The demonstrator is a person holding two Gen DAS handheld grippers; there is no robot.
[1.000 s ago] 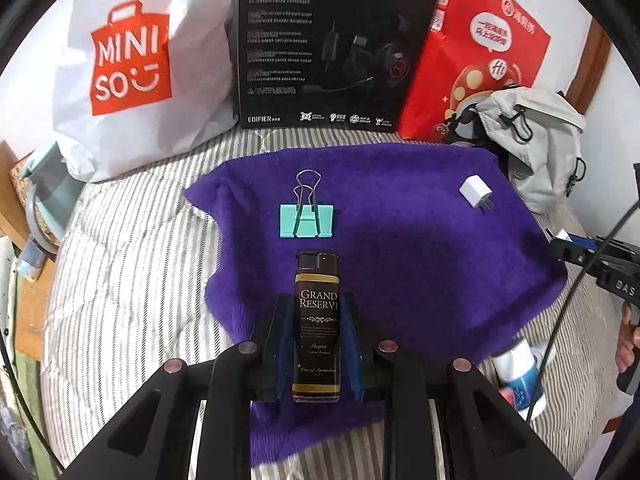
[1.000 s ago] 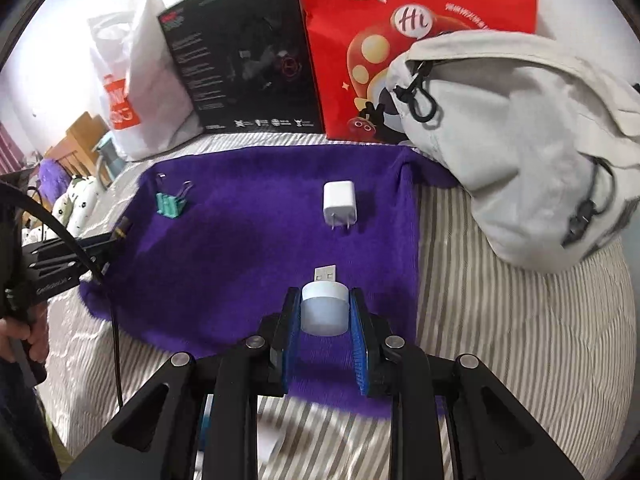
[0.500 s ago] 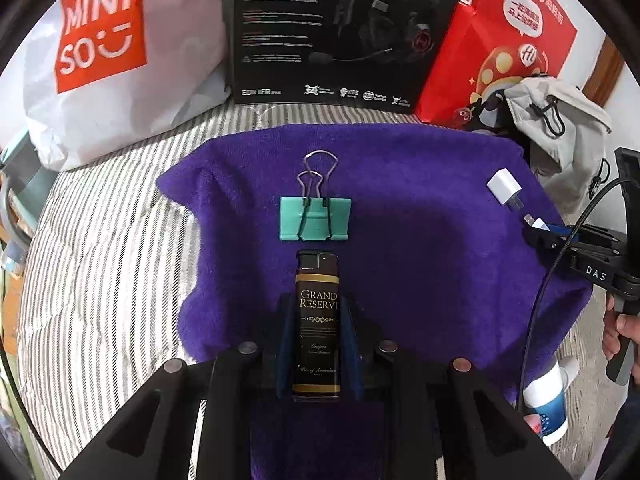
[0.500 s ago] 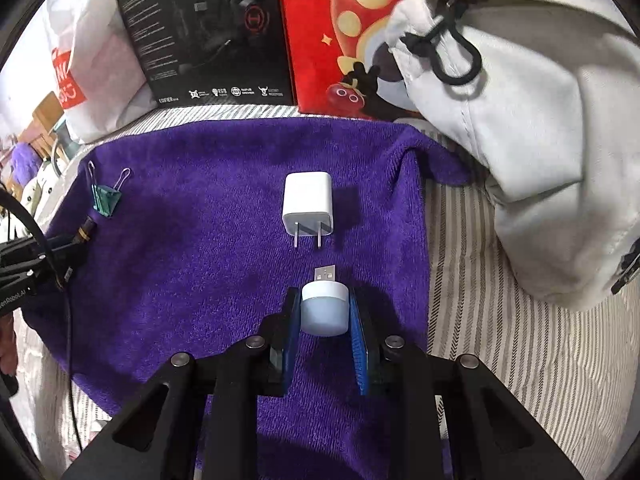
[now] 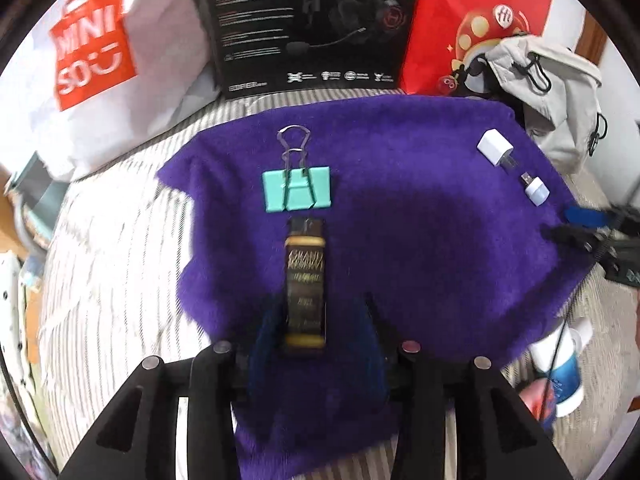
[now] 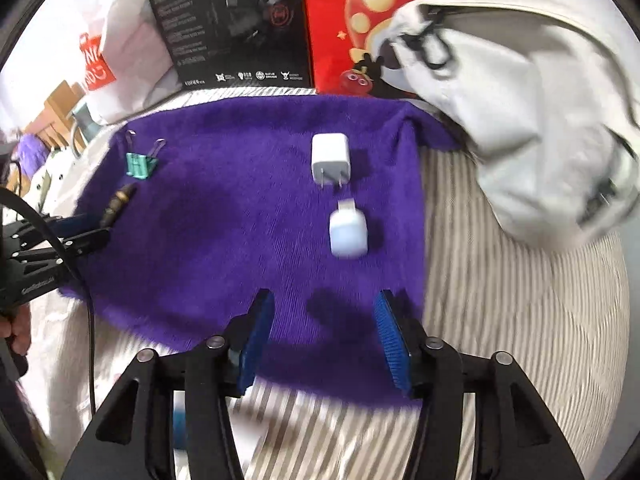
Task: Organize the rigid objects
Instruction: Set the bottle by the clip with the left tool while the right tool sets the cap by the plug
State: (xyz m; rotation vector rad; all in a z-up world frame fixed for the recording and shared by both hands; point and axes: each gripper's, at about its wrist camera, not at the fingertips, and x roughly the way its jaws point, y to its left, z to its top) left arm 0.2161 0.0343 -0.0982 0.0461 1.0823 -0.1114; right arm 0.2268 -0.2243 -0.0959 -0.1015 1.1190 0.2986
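A purple towel (image 5: 420,240) lies on striped bedding. On it a black-and-gold lighter (image 5: 306,280) rests lengthwise between the spread pads of my left gripper (image 5: 318,320), which is open and not touching it. Just beyond the lighter sits a teal binder clip (image 5: 297,192). In the right wrist view a small white USB light (image 6: 348,232) lies on the towel ahead of my open right gripper (image 6: 325,320), close to a white plug charger (image 6: 330,158). The clip (image 6: 140,164), lighter (image 6: 118,204) and left gripper (image 6: 86,229) show at the left there.
A white MINISO bag (image 5: 92,60), a black headset box (image 5: 308,24) and a red paper bag (image 5: 480,20) stand along the back. A grey backpack (image 6: 540,120) fills the right side. A white-and-blue bottle (image 5: 560,368) lies off the towel at the front right.
Both grippers opened and pulled back. The lighter now lies on the towel below the clip, and the USB light lies below the charger.
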